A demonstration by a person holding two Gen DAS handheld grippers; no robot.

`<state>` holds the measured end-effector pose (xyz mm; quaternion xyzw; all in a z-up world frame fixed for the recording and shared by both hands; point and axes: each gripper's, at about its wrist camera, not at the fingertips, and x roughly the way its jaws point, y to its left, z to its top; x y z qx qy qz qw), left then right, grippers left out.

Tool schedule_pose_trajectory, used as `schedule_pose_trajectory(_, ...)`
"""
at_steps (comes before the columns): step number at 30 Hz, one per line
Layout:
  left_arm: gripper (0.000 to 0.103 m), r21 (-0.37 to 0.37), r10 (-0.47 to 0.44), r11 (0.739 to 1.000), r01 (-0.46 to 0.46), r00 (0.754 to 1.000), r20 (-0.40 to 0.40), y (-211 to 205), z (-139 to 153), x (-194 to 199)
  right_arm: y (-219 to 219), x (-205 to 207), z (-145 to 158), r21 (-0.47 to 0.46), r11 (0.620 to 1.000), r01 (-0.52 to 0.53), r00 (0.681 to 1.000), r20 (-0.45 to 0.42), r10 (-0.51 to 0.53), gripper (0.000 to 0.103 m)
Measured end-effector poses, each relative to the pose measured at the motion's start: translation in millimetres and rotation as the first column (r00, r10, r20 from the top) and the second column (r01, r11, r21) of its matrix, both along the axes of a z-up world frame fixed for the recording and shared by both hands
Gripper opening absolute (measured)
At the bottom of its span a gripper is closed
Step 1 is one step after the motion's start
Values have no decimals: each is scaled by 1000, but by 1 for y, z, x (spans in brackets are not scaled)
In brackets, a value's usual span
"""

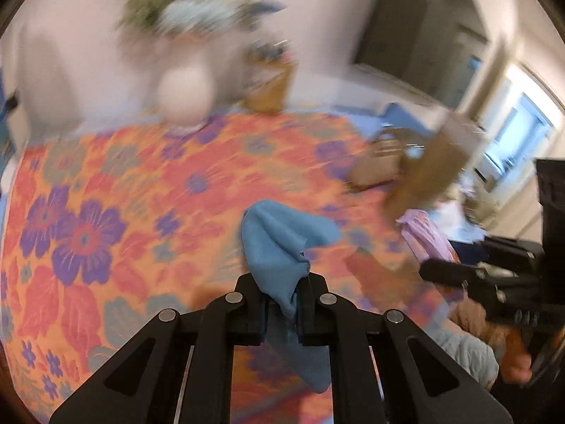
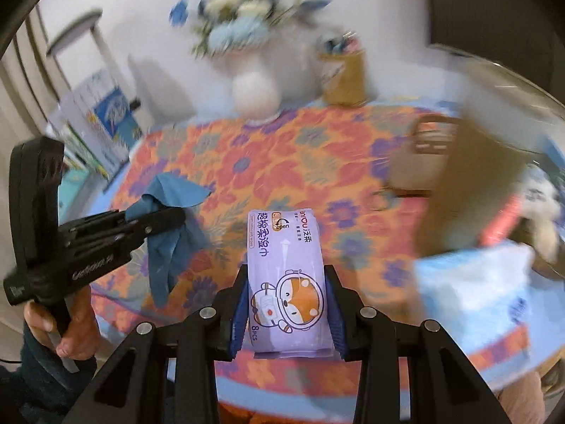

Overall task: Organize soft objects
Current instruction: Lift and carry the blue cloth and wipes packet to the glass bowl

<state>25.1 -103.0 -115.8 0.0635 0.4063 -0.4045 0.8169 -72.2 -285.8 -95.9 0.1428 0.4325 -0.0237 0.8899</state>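
Floral tablecloth (image 2: 300, 162) in orange, pink and purple is seen covering the table, with a white vase (image 2: 256, 93) of blue flowers and a tan container (image 2: 344, 77) set at its far edge by the wall. A crumpled blue cloth (image 1: 279, 243) is held clamped in the left gripper (image 1: 280, 309) above the table, its ends hanging loose. A purple pack of wipes (image 2: 286, 275) is pinched between the closed fingers of the right gripper (image 2: 286, 304), lifted over the near edge. Everything beyond is blurred

Blue cloth (image 1: 279, 243), purple wipes pack (image 2: 287, 275), both lifted
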Motion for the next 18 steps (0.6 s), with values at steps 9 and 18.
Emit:
schedule_pose_trajectory(9, 8, -52, -273, 959, 278, 959, 75, -84, 54, -83, -80, -101, 29, 29, 973, 230, 969, 87, -232, 38)
schedule_pose_trajectory(18, 8, -87, -471, 869, 488, 868, 158, -193, 99, -141, -156, -150, 57, 1, 895, 446, 884, 153, -441, 38)
